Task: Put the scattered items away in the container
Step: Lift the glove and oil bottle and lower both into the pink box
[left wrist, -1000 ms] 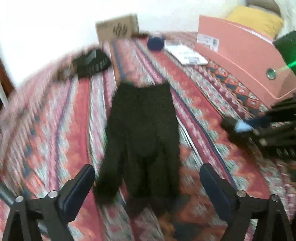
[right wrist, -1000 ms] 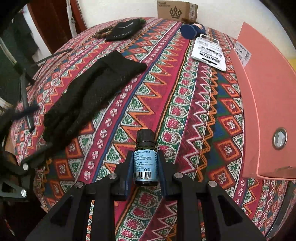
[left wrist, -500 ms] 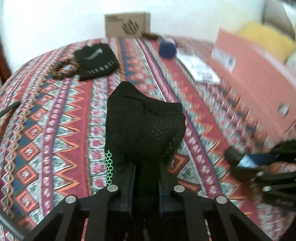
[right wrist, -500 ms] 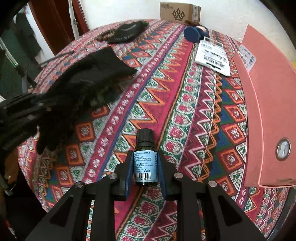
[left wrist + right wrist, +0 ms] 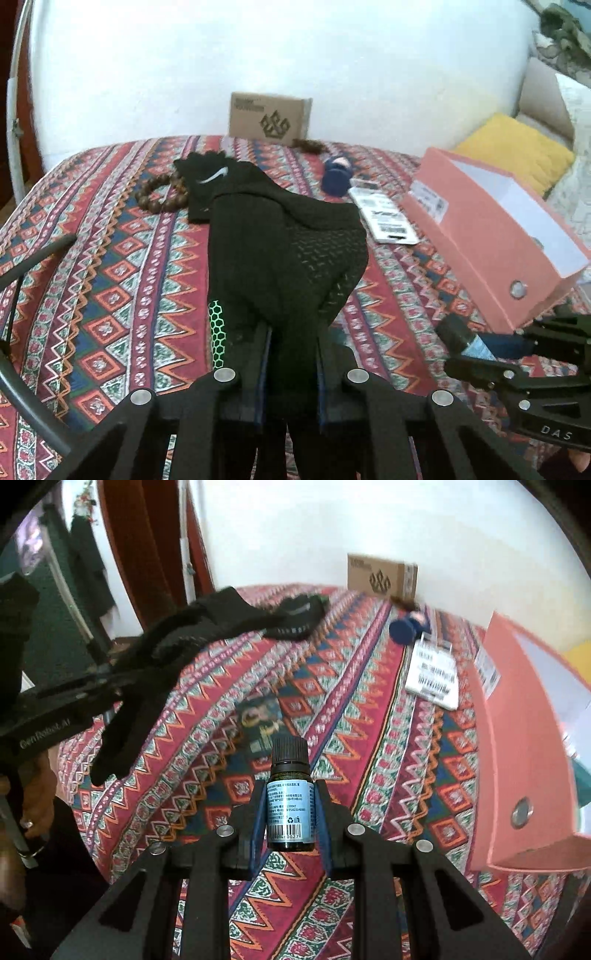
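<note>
Only right view — dark card (image 5: 260, 718)

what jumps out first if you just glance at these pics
The loud red patterned cloth fills both views. Above it, the left gripper clamps a black glove and the right gripper clamps a small dark bottle. A salmon-pink open box sits at the right.
</note>
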Tool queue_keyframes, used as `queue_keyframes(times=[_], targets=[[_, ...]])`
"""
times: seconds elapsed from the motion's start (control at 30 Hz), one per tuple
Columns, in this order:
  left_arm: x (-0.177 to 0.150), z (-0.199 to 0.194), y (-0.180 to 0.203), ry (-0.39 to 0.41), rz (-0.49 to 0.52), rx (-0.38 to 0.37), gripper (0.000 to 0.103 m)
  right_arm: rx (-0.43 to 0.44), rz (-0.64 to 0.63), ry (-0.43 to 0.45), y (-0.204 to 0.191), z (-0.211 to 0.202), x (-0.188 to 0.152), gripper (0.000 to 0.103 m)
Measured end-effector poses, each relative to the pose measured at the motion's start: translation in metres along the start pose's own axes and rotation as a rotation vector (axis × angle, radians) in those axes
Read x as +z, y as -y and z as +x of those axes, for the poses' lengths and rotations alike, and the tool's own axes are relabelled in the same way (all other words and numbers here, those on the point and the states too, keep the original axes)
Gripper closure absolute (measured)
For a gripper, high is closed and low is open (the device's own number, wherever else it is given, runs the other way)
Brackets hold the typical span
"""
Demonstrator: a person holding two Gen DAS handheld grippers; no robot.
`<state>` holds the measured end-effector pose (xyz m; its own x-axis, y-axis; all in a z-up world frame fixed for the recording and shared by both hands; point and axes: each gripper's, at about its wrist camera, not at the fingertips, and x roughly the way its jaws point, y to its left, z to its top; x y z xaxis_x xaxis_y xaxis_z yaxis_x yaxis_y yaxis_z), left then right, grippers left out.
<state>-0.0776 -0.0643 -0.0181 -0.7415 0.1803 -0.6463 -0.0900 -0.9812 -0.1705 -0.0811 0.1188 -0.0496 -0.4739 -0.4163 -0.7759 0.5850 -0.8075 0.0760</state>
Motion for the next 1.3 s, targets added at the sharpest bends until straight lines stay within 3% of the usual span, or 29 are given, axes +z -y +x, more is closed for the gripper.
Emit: queue_keyframes(times=[0.4,0.77,1.13,1.3], targets=[[0.014,-0.064,0.033,0.17,0.068,-0.011,0.09,-0.065,-0.026,0.206,-0.006,-0.08,0.007,0.078],[0.05,-0.086,0.079,0.238,0.112,-0.086,0.09,-0.215,0.039,0.416,0.01,-0.166,0.023,0.078],[0.11,-0.075,0.167,0.275,0.178,-0.173,0.09,-0.405,0.203,0.583,0.065,-0.25,0.033,0.078],[0.131,-0.053,0.205,0.258,0.192,-0.216,0.09,-0.47,0.313,0.681,0.103,-0.291,0.044,0.078]])
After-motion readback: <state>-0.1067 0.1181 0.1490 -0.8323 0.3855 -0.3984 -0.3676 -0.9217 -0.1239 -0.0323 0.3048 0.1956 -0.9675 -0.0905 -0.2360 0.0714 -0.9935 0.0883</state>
